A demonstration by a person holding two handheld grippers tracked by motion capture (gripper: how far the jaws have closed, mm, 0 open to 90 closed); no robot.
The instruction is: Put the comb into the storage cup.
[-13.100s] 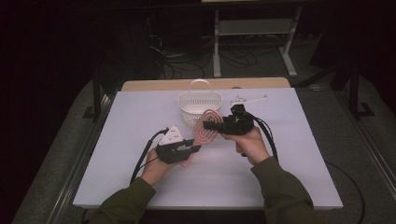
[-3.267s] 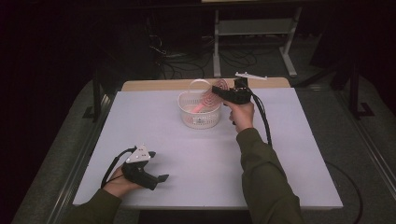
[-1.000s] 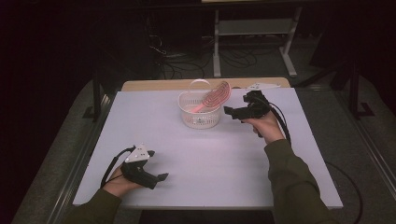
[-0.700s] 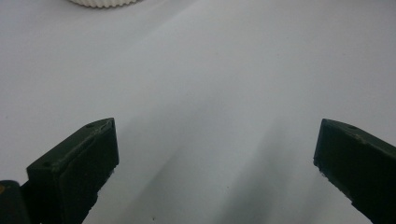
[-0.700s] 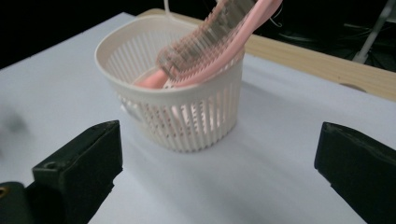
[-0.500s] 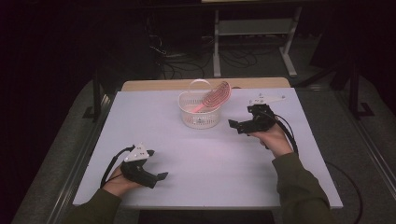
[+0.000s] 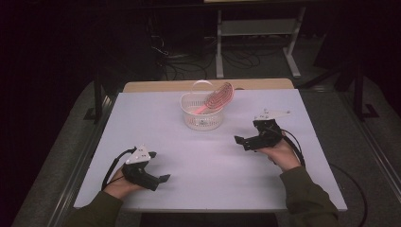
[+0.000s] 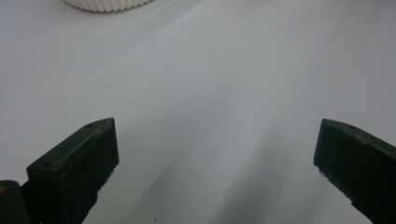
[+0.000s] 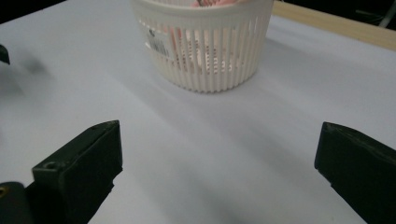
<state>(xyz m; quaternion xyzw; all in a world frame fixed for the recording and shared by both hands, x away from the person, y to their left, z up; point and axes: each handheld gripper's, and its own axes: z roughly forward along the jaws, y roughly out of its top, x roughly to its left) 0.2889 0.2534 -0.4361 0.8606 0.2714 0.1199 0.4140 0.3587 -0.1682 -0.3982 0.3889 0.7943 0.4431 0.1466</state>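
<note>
A white slatted basket [image 7: 202, 116] stands at the table's far middle; a pink brush [image 7: 216, 98] lies in it, its round head sticking out over the right rim. The basket [image 9: 205, 51] rises ahead in the right gripper view, pink showing through the slats. My right gripper [image 7: 240, 140] rests low at the right, open and empty, pointing left. Near the front left corner my left gripper [image 7: 164, 178] sits on the table, open with nothing between its jaws [image 8: 215, 163]. The basket's base [image 8: 108, 4] peeks at the top edge of that view.
The white table top [image 7: 208, 161] spreads between both grippers. A wooden strip [image 7: 208, 85] runs along its far edge. Behind it the floor is dark, with cables and a metal stand [image 7: 255, 33].
My right gripper has pulled back from the basket toward the right front and dropped low over the table. The brush stays in the basket. The left gripper has not moved.
</note>
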